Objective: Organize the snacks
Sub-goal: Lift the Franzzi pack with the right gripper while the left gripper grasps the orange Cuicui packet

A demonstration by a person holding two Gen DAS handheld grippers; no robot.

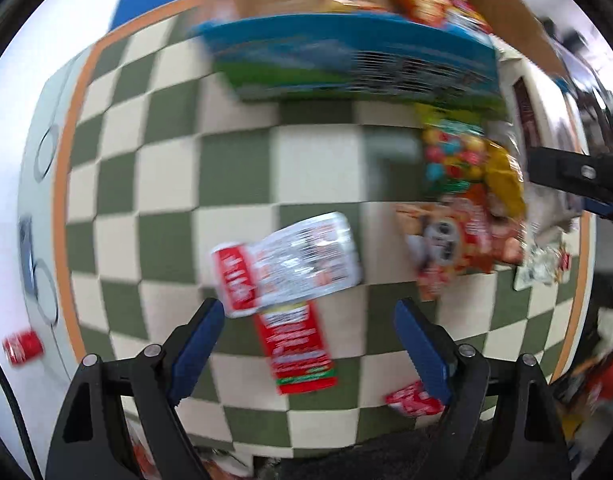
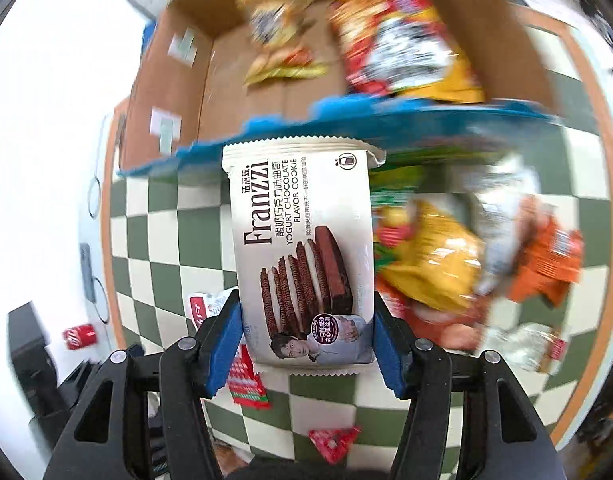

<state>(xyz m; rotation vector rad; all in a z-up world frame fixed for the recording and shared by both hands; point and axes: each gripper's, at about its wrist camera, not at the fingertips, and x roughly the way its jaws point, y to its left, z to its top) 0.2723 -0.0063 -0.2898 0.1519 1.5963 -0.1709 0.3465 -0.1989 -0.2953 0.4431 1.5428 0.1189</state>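
Right gripper (image 2: 306,344) jaws pinch Franzzi cookie pack (image 2: 302,256) at near end, above checkered desk (image 2: 154,240).
Risk: pack hangs far beyond pads; may swing or slip, or clip blue bag (image 2: 386,120) at cardboard box (image 2: 486,40).
Pack's long axis runs near-to-far, top seam toward box.
Left gripper (image 1: 310,344) jaws spread, empty.

A white Franzzi cookie pack (image 2: 302,256) is clamped between the blue pads of the right gripper (image 2: 306,344) above the checkered desk (image 2: 162,232). Beyond it, an open cardboard box (image 2: 178,80) holding two snack bags is seen, and loose snacks (image 2: 430,264) are piled at the right.
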